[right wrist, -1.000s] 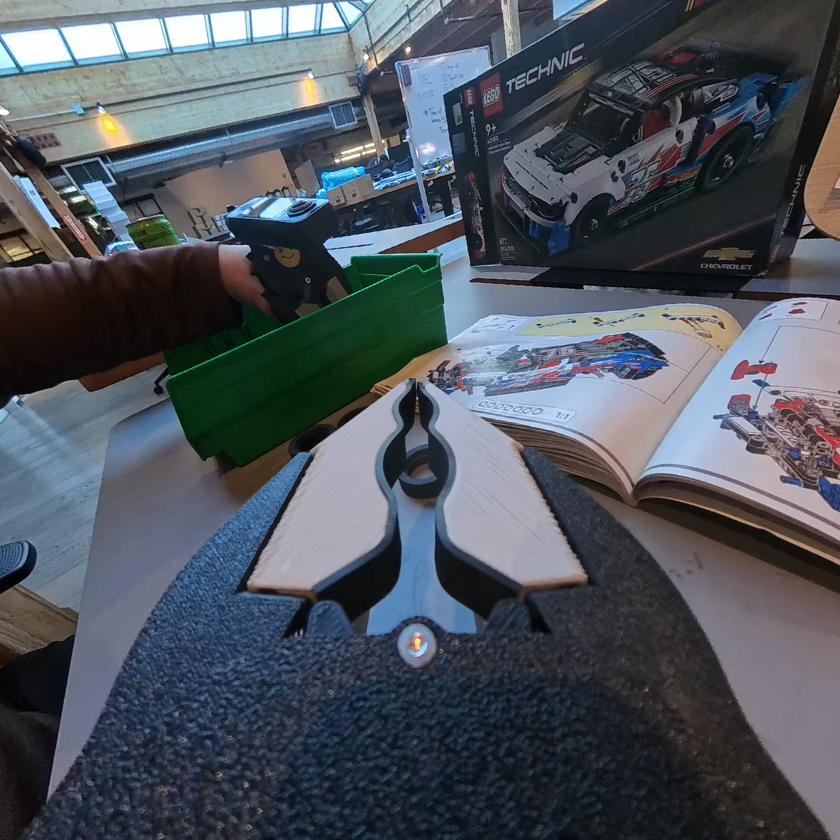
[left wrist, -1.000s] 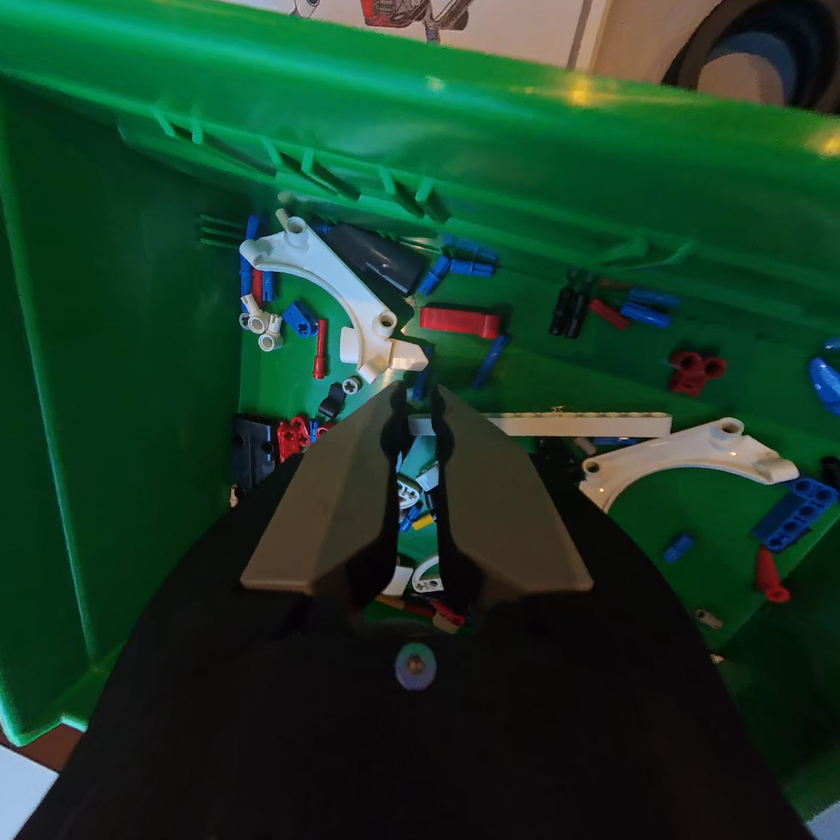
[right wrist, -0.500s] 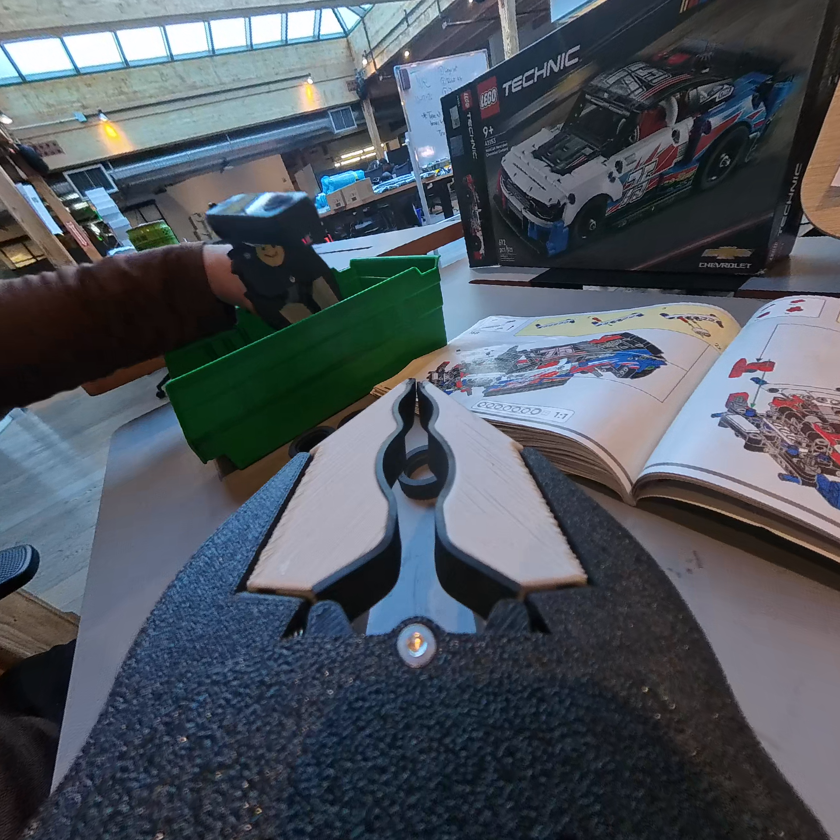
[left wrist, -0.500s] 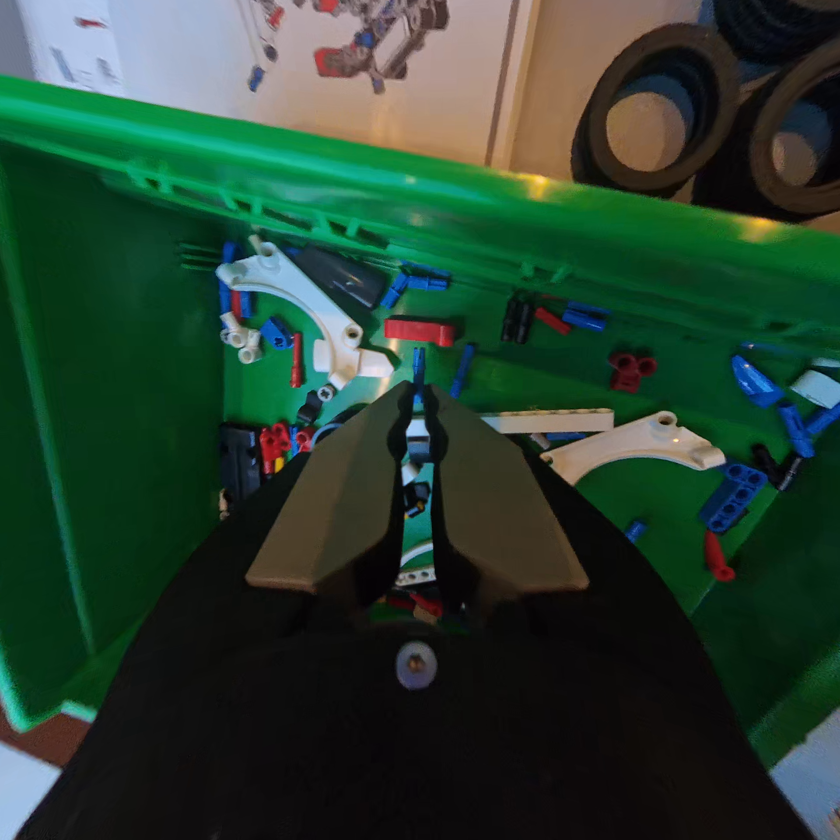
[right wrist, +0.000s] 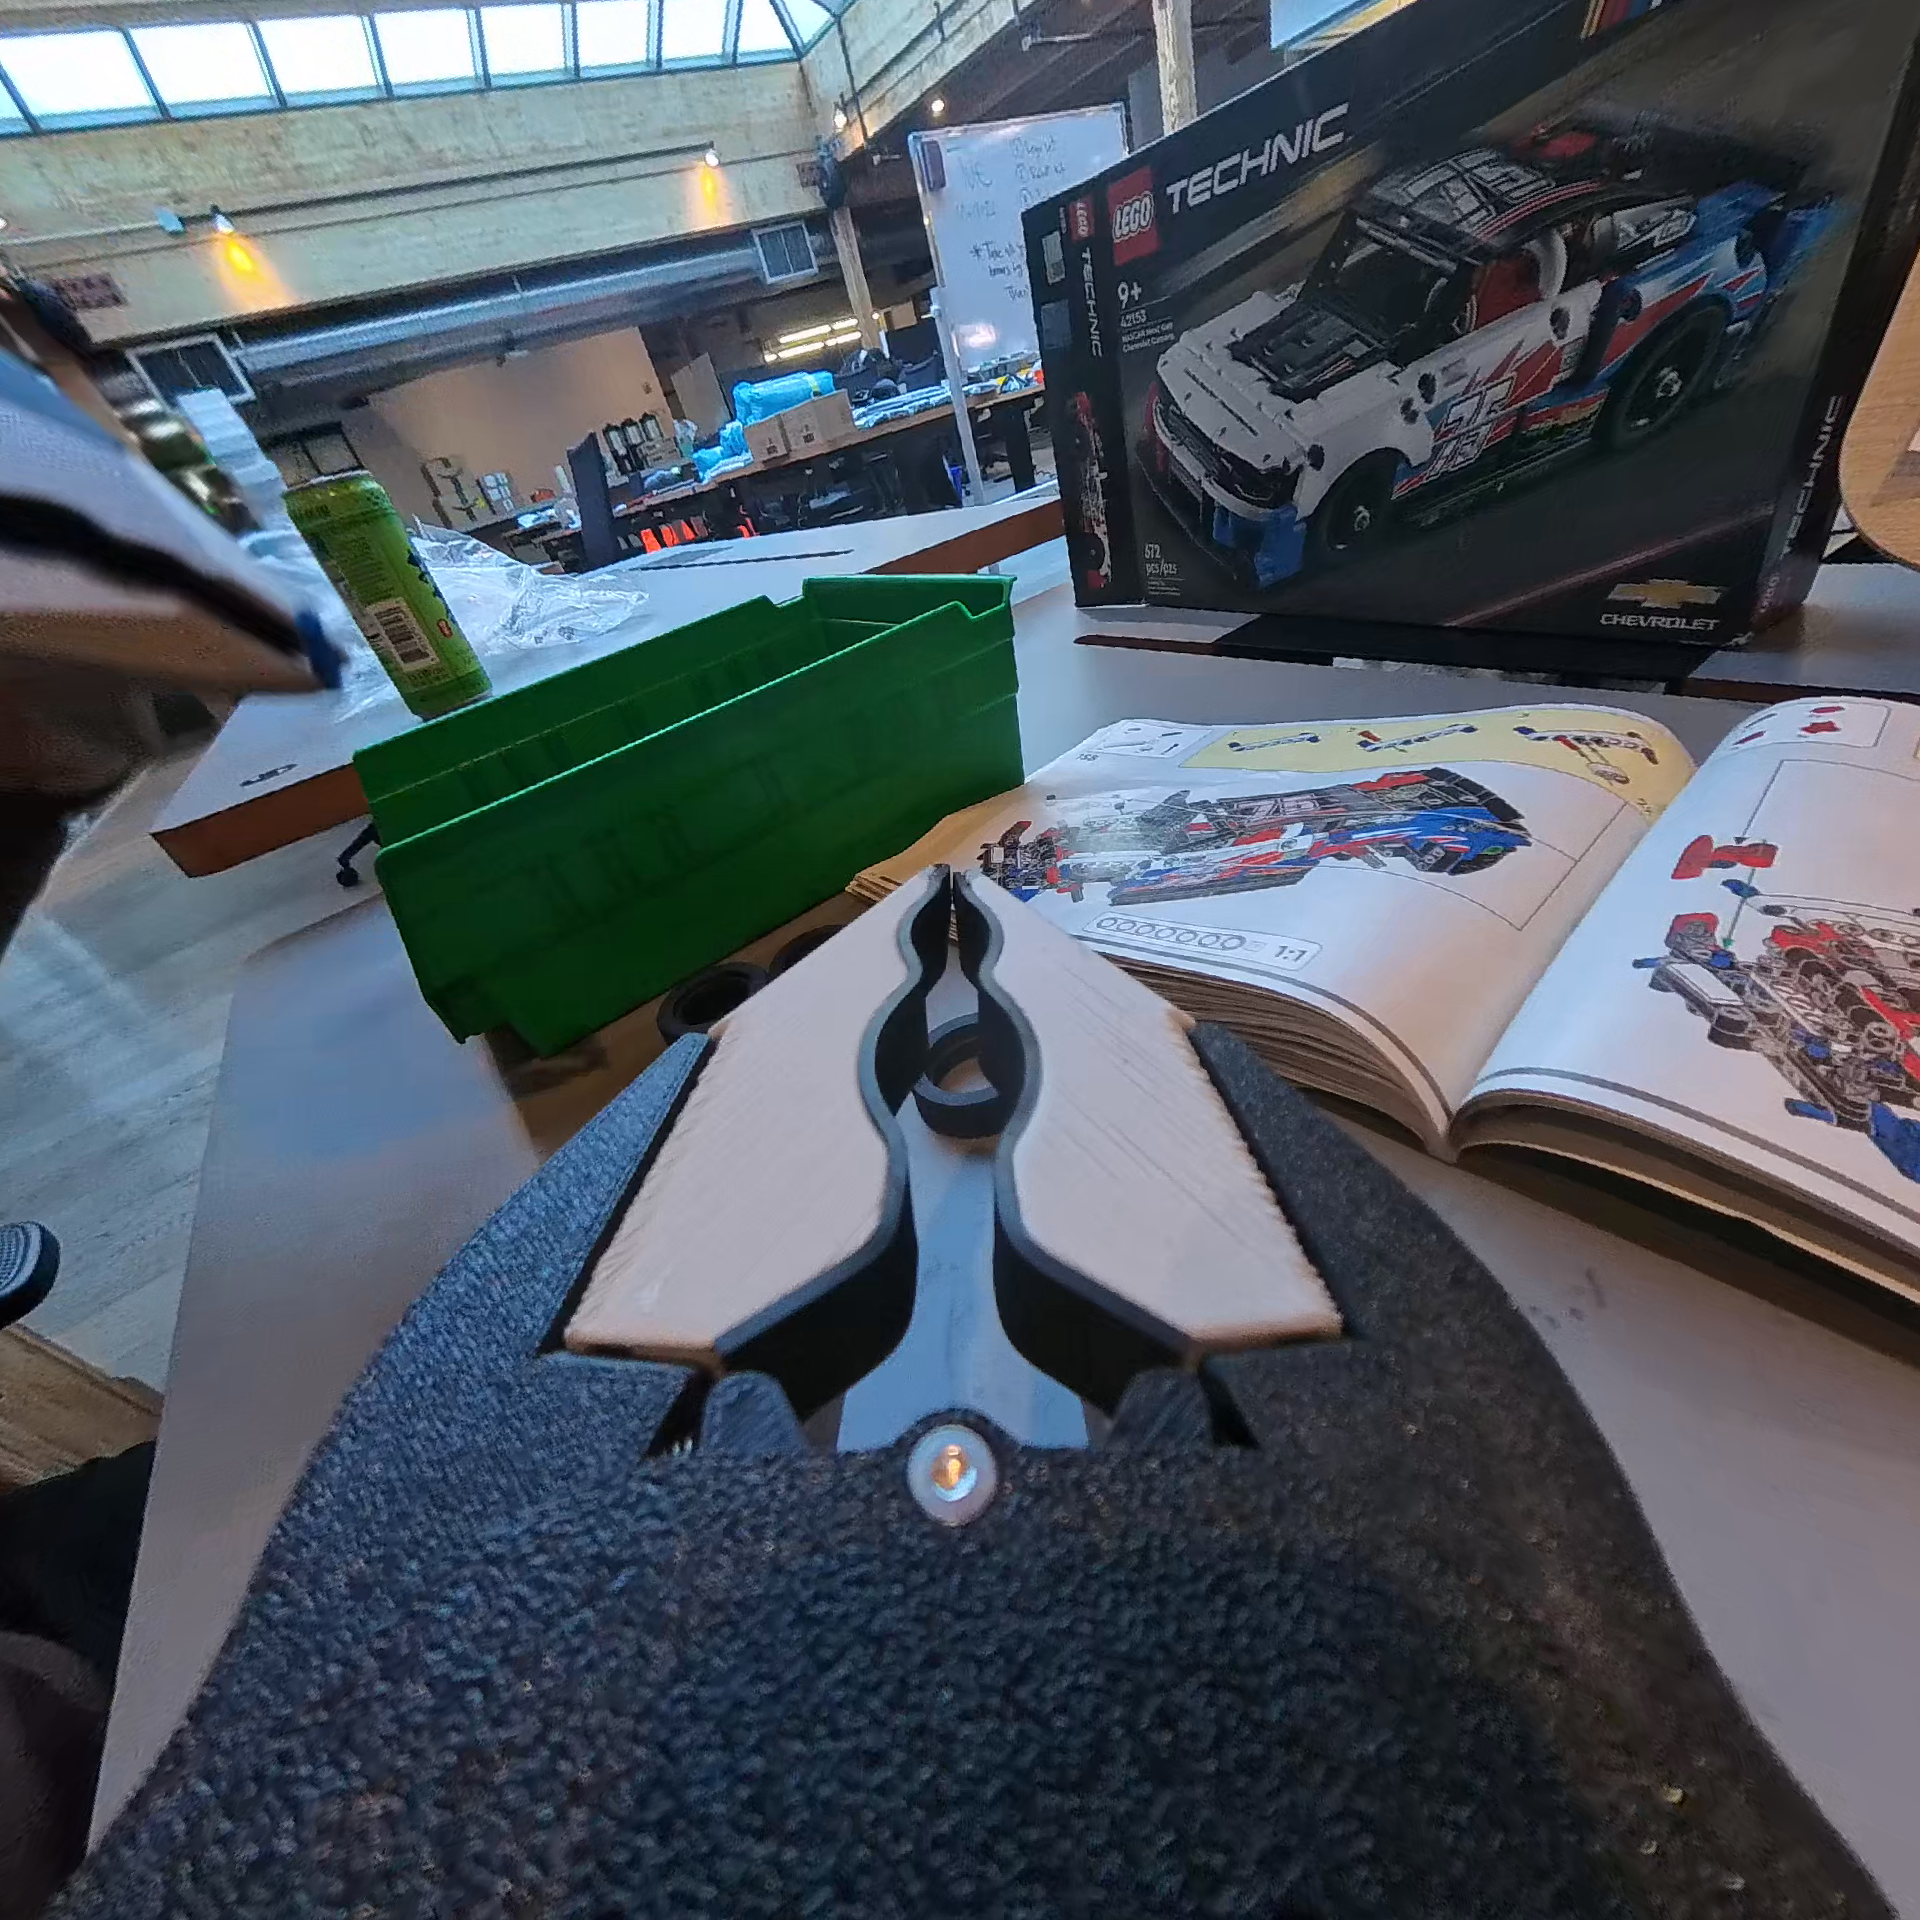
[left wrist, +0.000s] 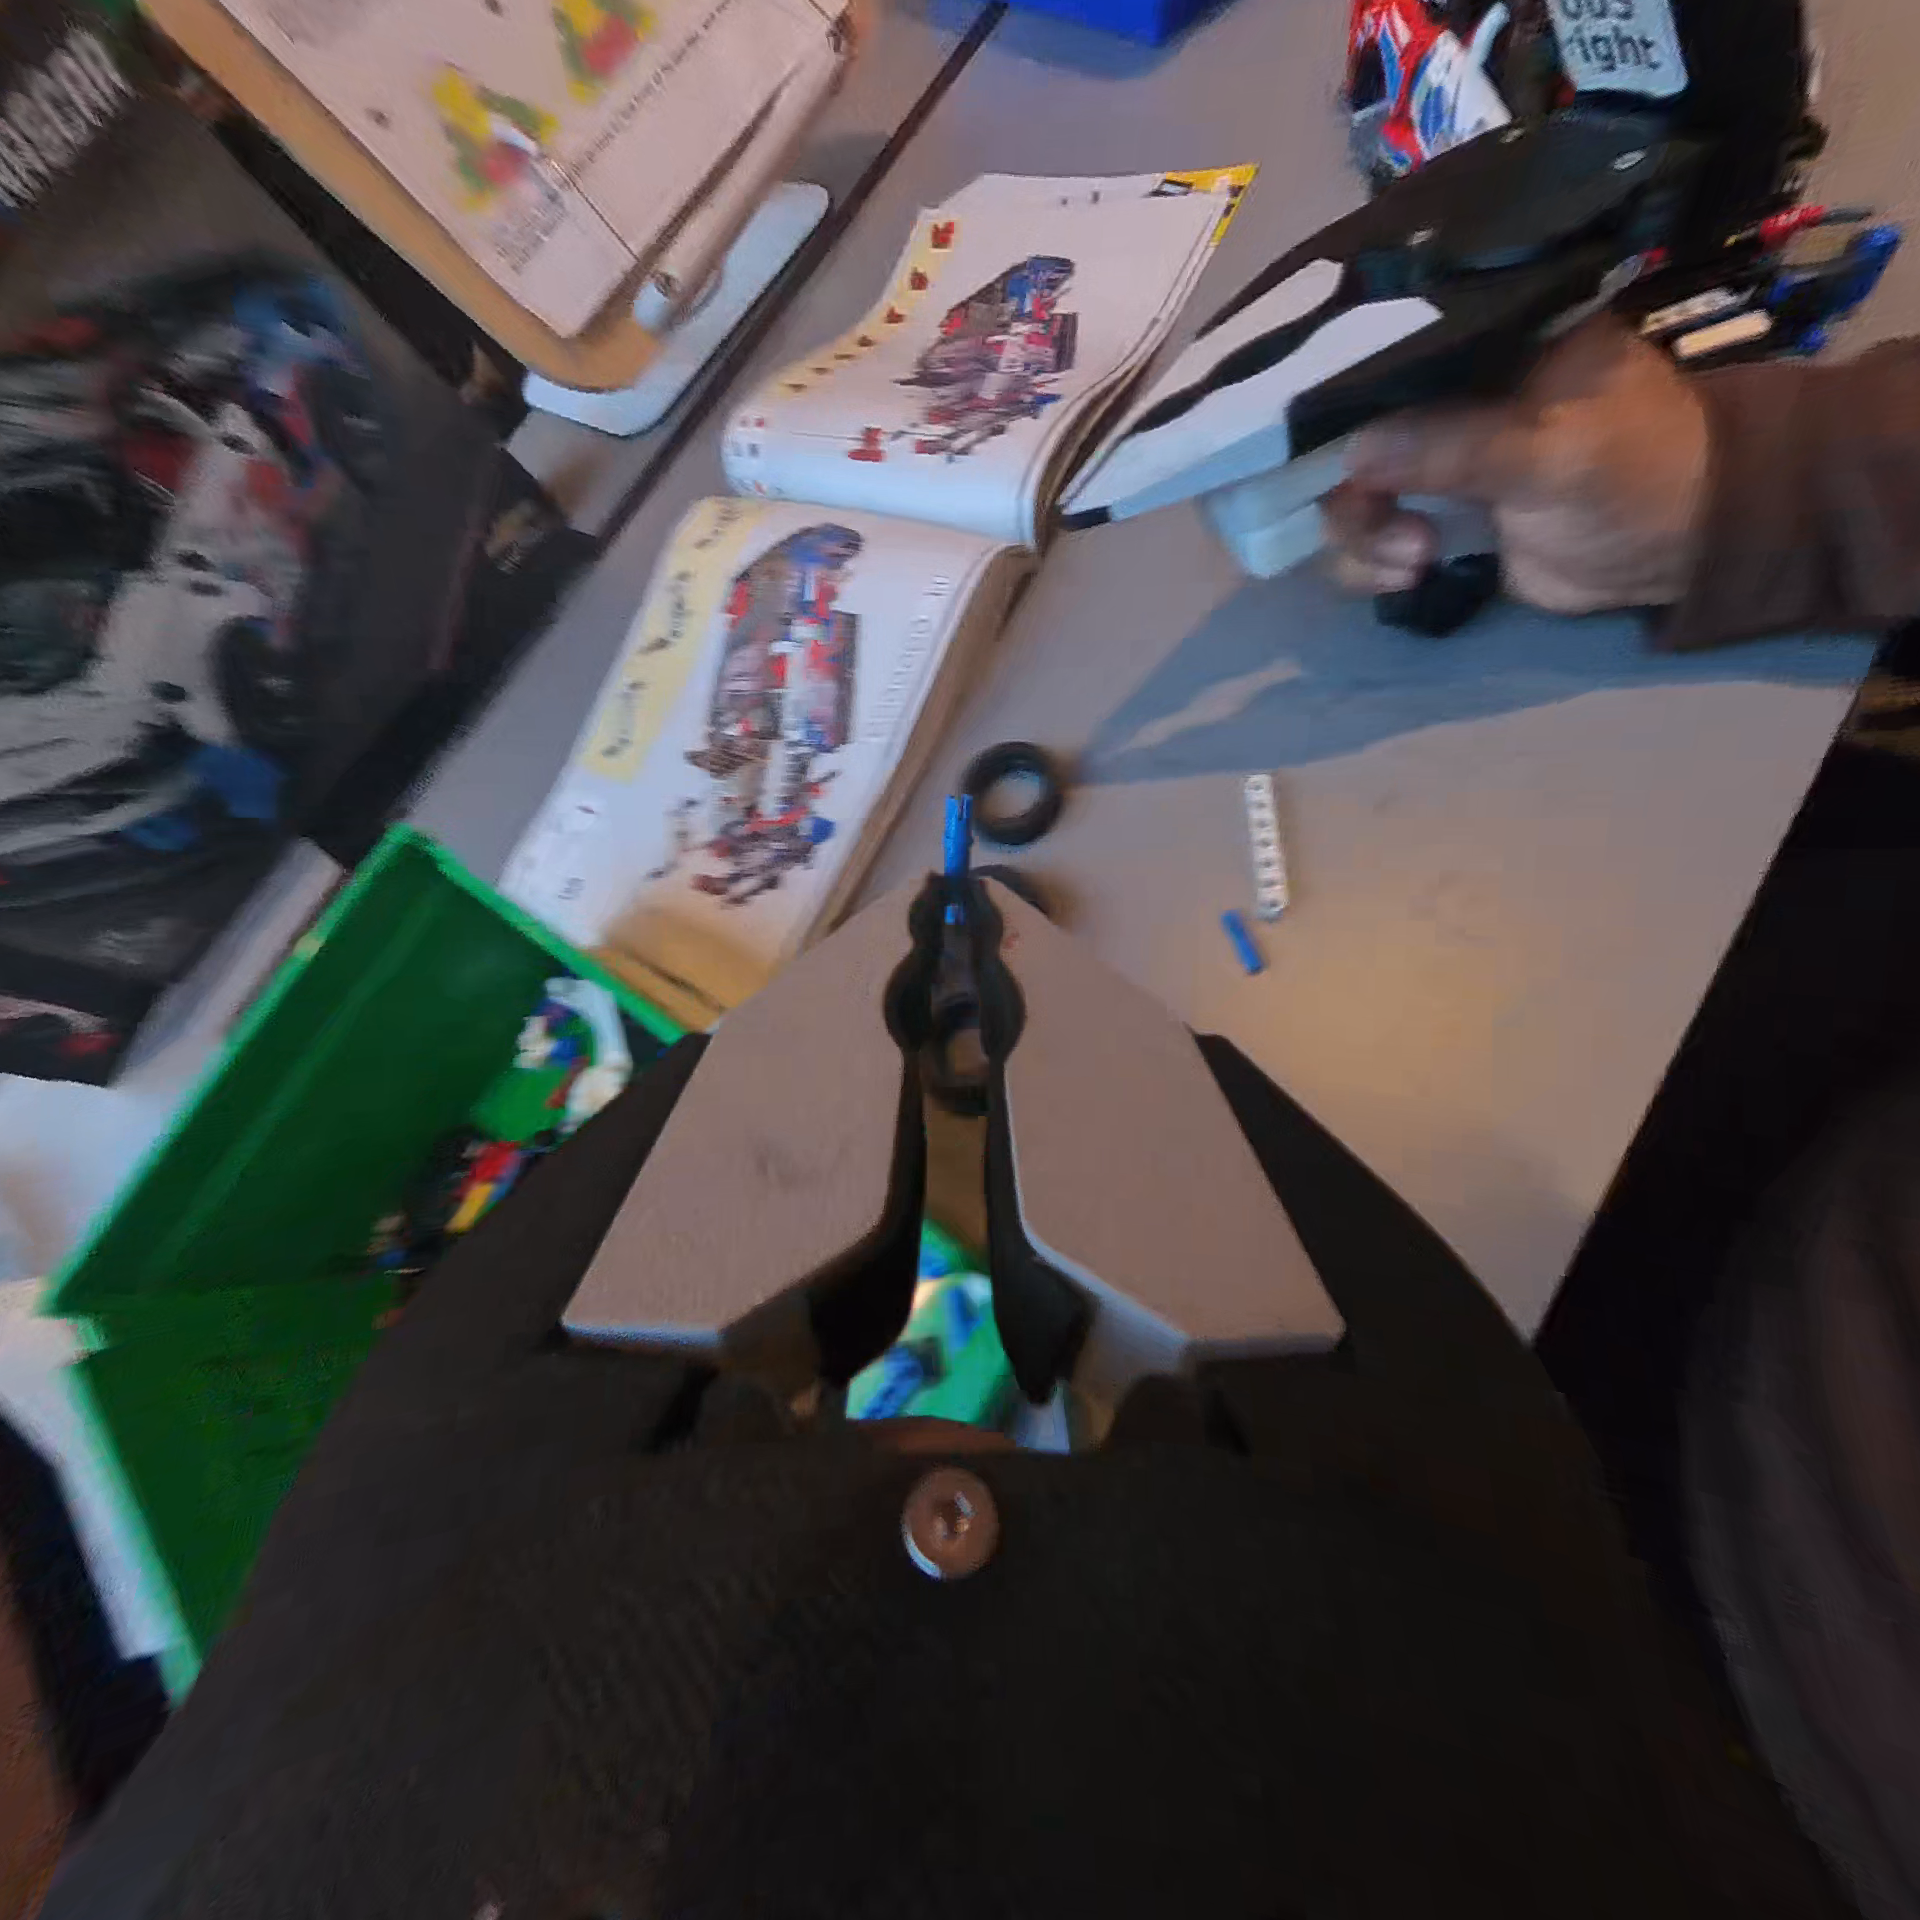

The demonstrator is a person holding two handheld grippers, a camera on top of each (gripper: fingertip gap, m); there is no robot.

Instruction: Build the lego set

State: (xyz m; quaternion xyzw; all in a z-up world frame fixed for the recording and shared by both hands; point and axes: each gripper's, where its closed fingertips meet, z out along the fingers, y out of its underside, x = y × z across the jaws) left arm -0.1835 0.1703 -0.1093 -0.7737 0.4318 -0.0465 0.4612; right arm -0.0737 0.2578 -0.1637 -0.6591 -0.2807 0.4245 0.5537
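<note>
The left gripper (left wrist: 954, 902), half a second ago down inside the green bin (left wrist: 312, 1091), is now lifted clear above the table (left wrist: 1455, 987), clamped on a blue pin (left wrist: 954, 831) protruding from its tips. One part is thus judged retrieved. The right gripper (right wrist: 951, 883) is held closed and empty beside the instruction booklet (right wrist: 1351, 935). A white beam (left wrist: 1265, 847) and a second blue pin (left wrist: 1242, 940) lie on the table.

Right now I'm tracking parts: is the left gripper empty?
No, the left gripper is shut on a blue pin that sticks out past its tips.
</note>
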